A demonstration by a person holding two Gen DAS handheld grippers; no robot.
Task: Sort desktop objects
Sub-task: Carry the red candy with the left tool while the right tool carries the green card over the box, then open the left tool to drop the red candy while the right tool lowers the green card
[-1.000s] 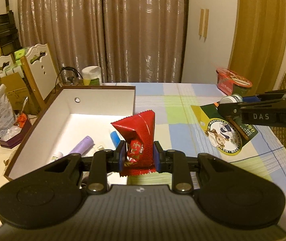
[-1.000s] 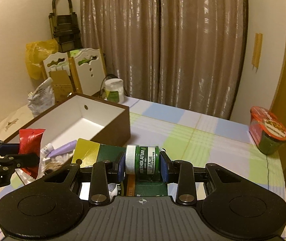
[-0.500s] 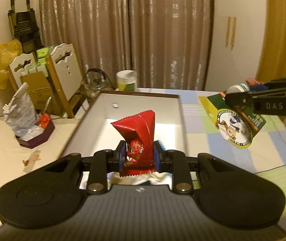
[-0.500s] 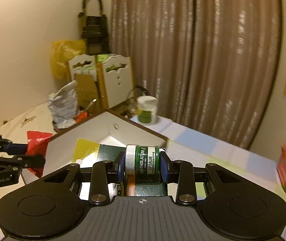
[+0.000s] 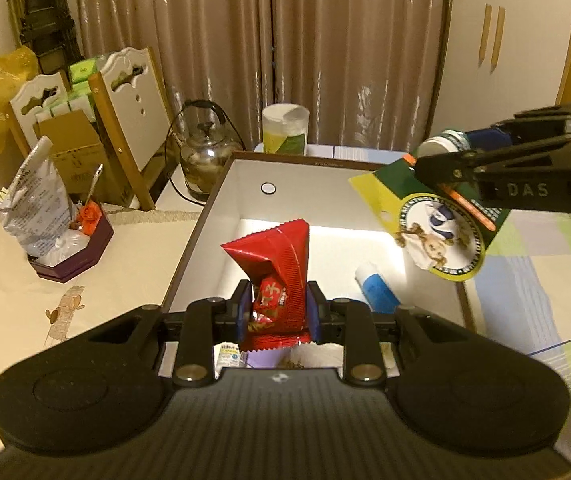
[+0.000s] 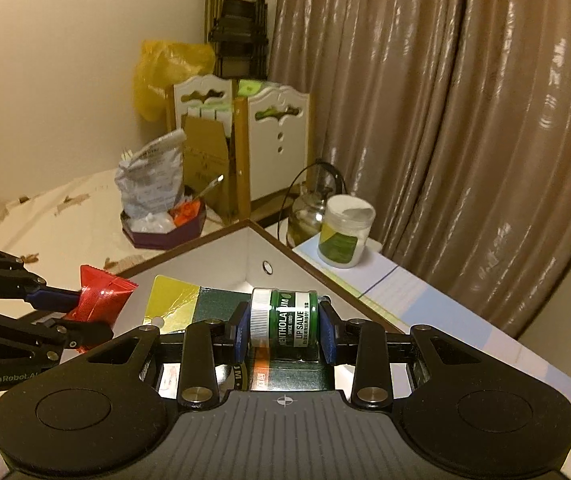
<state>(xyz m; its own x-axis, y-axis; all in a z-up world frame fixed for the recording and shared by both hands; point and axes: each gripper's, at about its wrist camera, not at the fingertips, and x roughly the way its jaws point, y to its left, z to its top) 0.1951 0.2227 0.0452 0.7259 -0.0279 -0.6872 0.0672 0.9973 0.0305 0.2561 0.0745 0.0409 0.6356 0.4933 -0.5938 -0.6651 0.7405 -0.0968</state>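
Note:
My left gripper is shut on a red snack packet, held upright over the near end of the open brown box with a white inside. My right gripper is shut on a green lip salve jar fixed to its yellow-and-green backing card. It hangs over the box's right side. From the left wrist view the right gripper and the card show at upper right. From the right wrist view the left gripper and packet show at left. A blue-and-white tube lies in the box.
A purple tube and small items lie at the box's near end, mostly hidden. Behind the box stand a white-lidded jar and a glass kettle. At left sit a purple tray with a foil bag and white racks.
Both grippers have swung left and moved over the box, each still holding its item. The right gripper's card now overhangs the box's right wall.

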